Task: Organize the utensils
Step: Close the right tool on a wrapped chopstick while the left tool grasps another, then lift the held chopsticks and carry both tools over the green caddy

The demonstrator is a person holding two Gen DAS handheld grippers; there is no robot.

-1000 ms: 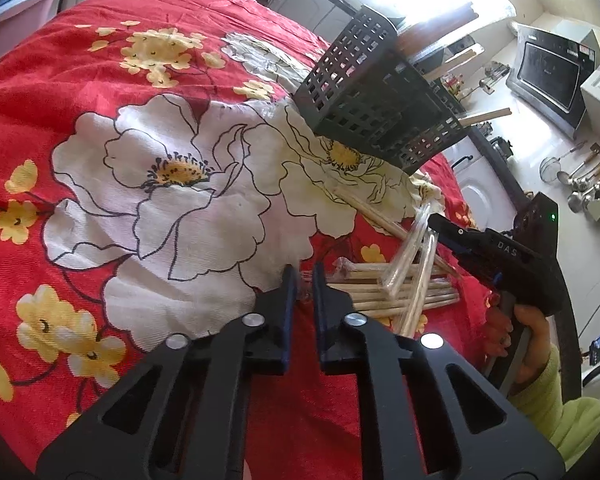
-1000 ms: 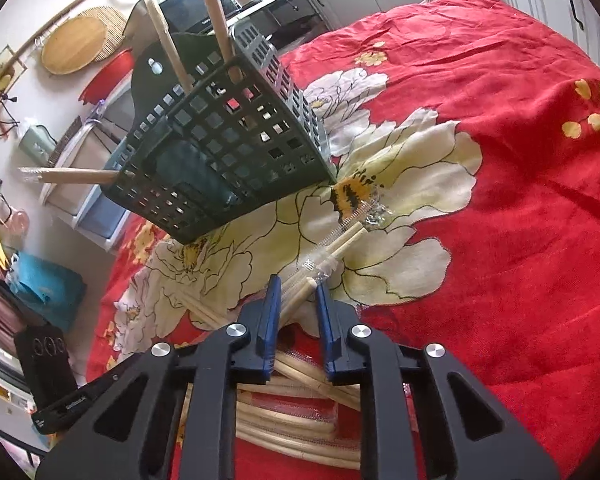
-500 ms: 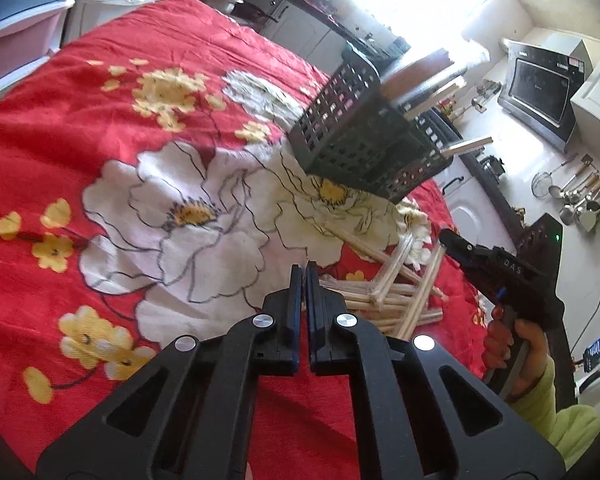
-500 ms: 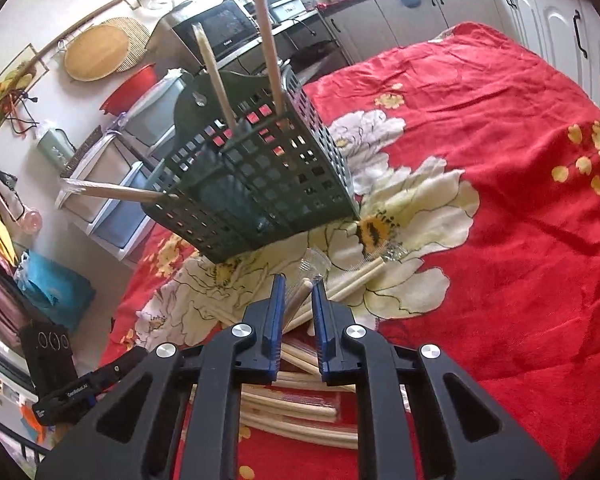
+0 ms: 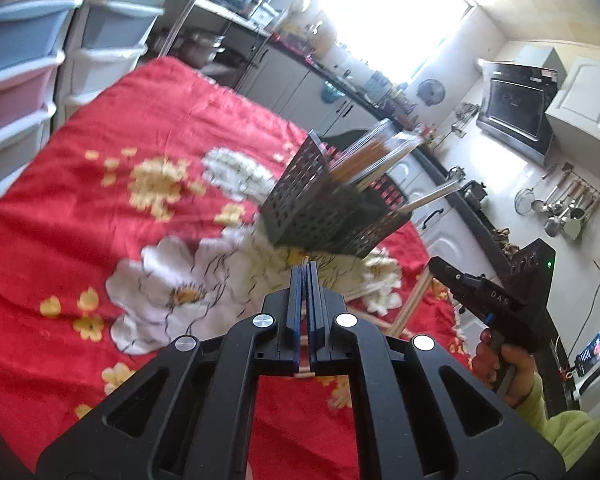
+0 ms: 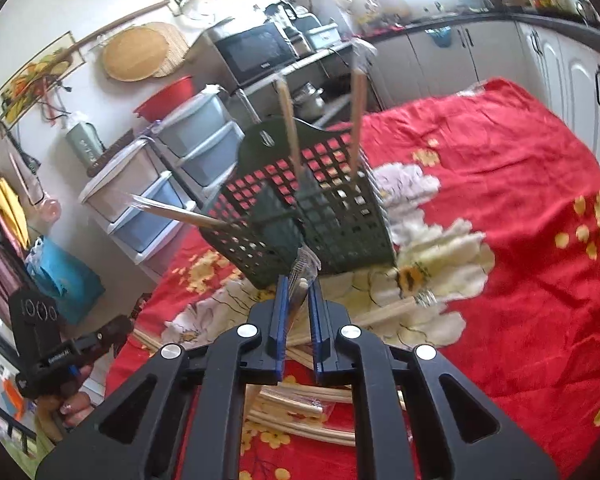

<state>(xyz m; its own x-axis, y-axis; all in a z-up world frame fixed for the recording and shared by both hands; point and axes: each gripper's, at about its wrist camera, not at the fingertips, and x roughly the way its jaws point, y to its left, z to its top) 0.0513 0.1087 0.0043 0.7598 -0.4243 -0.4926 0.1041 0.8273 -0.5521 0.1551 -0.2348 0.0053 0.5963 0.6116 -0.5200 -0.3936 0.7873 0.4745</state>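
Observation:
A dark perforated utensil basket (image 5: 324, 204) (image 6: 312, 216) stands on the red floral cloth with several wrapped wooden chopsticks (image 6: 288, 120) sticking out of it. More wrapped chopsticks (image 6: 300, 412) lie in a loose pile on the cloth before it. My left gripper (image 5: 306, 276) is shut on a thin wooden chopstick whose end (image 5: 303, 374) shows between the jaws, lifted above the cloth. My right gripper (image 6: 298, 284) is shut on a wrapped chopstick (image 6: 300, 296), held up just in front of the basket.
The red floral cloth (image 5: 120, 200) covers the whole table. Plastic drawer units (image 5: 24, 60) stand beyond its far left edge. Kitchen cabinets and a counter (image 6: 500, 40) run behind. The right hand's gripper (image 5: 496, 300) is at the right of the left wrist view.
Both grippers have risen off the pile, each with a chopstick. The left closed fully from a small gap. The right has moved up close to the basket.

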